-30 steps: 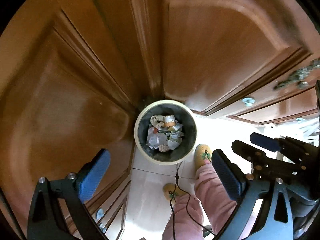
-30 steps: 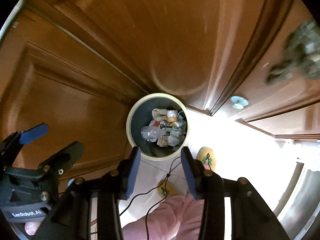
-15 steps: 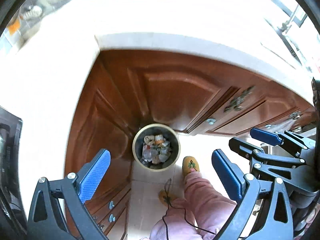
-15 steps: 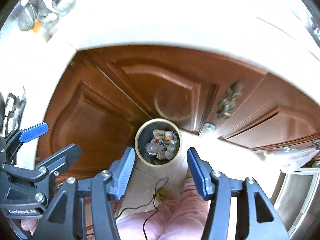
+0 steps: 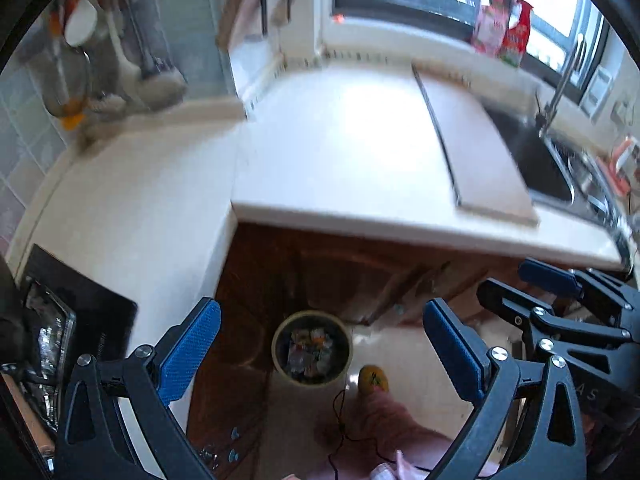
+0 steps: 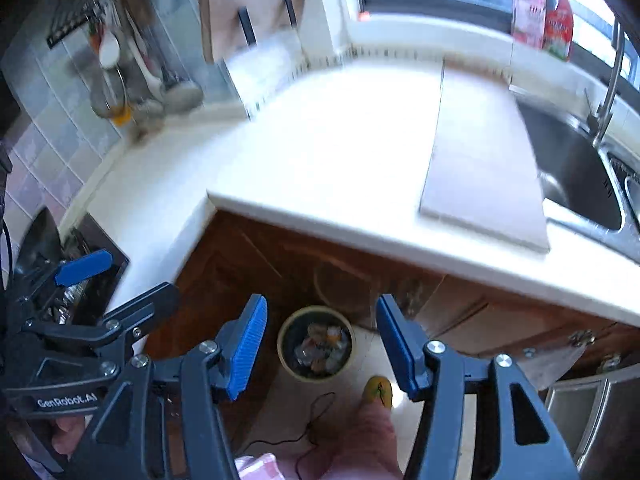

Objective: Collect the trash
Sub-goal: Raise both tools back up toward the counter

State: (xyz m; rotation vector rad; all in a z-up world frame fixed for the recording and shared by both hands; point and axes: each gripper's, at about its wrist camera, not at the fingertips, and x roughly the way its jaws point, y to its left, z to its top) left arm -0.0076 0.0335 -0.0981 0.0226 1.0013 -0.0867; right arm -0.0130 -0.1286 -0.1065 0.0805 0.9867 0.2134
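Left hand-held gripper (image 5: 320, 352): jaws spread wide, nothing between the blue pads (image 5: 188, 352). Right hand-held gripper (image 6: 320, 346): jaws apart at a narrower gap, also holding nothing. Both are held high, above counter level, looking down.

Bin (image 5: 311, 347): round, pale rim, dark inside, standing on the floor (image 5: 408, 360) at the foot of the brown cabinets (image 5: 304, 272), in the inner corner of the counter (image 5: 340, 148). Trash (image 6: 320, 346) fills its bottom; individual pieces are too small to identify.

A yellow slipper (image 6: 379, 389) sits on the floor just beside the bin, with a pink trouser leg (image 5: 384, 432) behind it. A thin black cable (image 6: 308, 420) hangs near the leg.

On the counter: a cutting board (image 6: 480, 160) beside the sink (image 6: 576, 176). 2 red packets (image 5: 502, 26) stand on the window sill.
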